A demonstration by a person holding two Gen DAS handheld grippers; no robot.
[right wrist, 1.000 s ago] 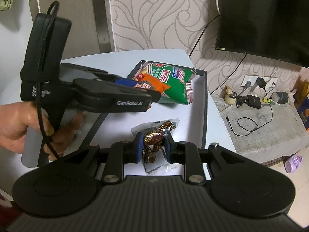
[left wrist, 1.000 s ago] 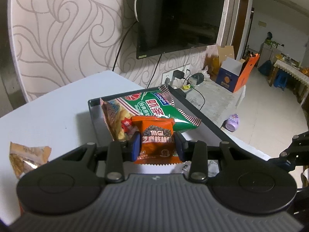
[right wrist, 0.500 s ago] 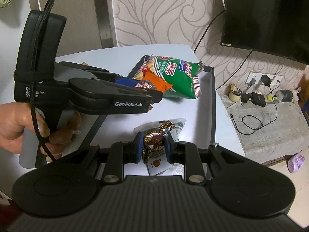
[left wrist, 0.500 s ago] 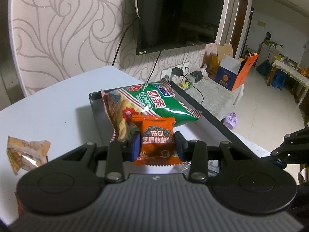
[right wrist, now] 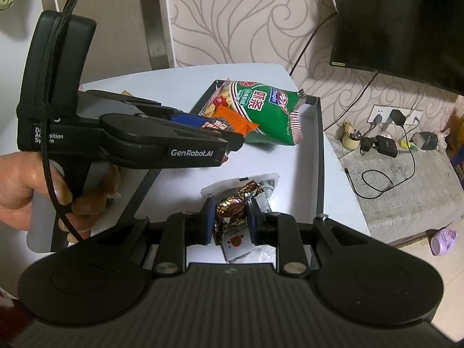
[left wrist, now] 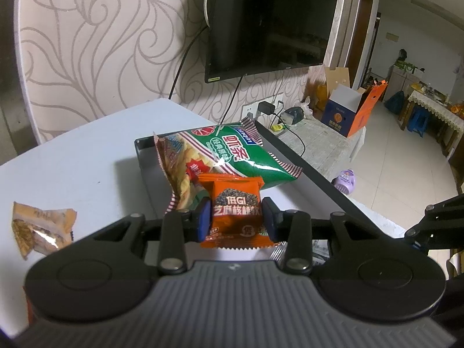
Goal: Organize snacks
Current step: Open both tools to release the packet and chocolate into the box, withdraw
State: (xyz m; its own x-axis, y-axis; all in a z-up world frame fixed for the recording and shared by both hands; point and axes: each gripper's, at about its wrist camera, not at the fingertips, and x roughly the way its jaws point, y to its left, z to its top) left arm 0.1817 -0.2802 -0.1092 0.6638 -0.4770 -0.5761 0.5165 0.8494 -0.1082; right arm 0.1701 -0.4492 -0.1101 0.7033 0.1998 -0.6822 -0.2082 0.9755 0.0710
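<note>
Right gripper (right wrist: 231,216) clamped on a foil candy (right wrist: 232,206), held above the tray's (right wrist: 320,156) near end, over a clear packet (right wrist: 265,187), probably for release there. Left gripper (left wrist: 235,217) pinches an orange packet (left wrist: 235,211) upright by its sides, over the tray's left edge just short of the green chip bag (left wrist: 229,156) in the far corner. A tan packet (left wrist: 40,226) lies on the table (left wrist: 87,150), left of the tray.

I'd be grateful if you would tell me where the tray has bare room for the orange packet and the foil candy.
Bare floor lies mid-tray, between the green chip bag at the far end and the clear-wrapped snack near the right gripper. The far left corner is crowded: the orange packet, in the left gripper, hangs at the chip bag.
</note>
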